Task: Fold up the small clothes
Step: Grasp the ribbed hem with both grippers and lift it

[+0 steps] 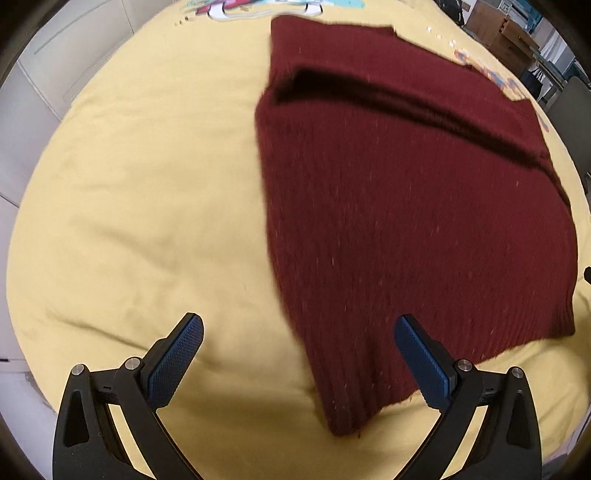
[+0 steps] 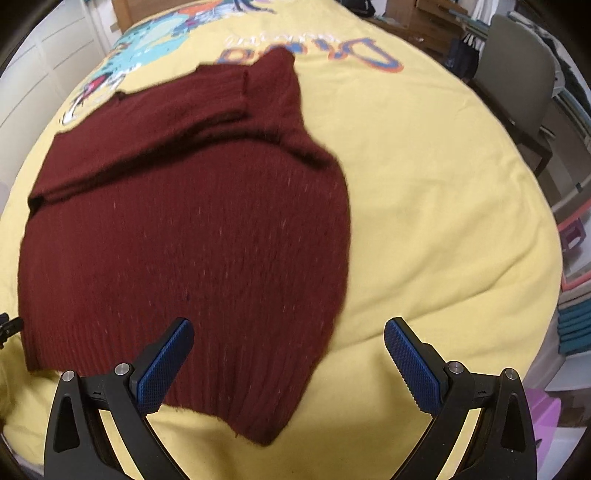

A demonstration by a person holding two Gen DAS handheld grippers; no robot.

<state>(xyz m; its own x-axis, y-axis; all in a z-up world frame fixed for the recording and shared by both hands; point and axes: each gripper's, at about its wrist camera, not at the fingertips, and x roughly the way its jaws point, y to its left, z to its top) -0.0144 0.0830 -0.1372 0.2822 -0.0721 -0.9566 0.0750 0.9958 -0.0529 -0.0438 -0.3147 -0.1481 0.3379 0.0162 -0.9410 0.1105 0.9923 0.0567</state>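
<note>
Blue-padded and spread wide, the jaws of the left gripper [image 1: 298, 363] hang empty at the bottom of the left wrist view, above a yellow bedspread [image 1: 147, 203] that fills most of the frame. Between and beyond them, the ribbed hem corner of a dark red knit sweater [image 1: 406, 221] reaches down toward the lower centre of the frame, without touching either pad. The right gripper [image 2: 289, 367] shows the same stance in its own view: jaws apart, holding nothing, with the sweater's [image 2: 184, 229] hem lying under and just beyond its left finger. The garment lies flat on the bedspread [image 2: 443, 184], occupying the right half of the left wrist view and the left and centre of the right wrist view. Farther up, a sleeve is folded across the body, making a dark crease that runs across the width of the garment. Beyond it, at the upper edge of both frames, a colourful cartoon print [image 2: 155, 33] and orange lettering [image 2: 369, 55] mark the bedspread. At the upper right of the right wrist view stands a grey chair [image 2: 517, 81], with wooden furniture behind it.
</note>
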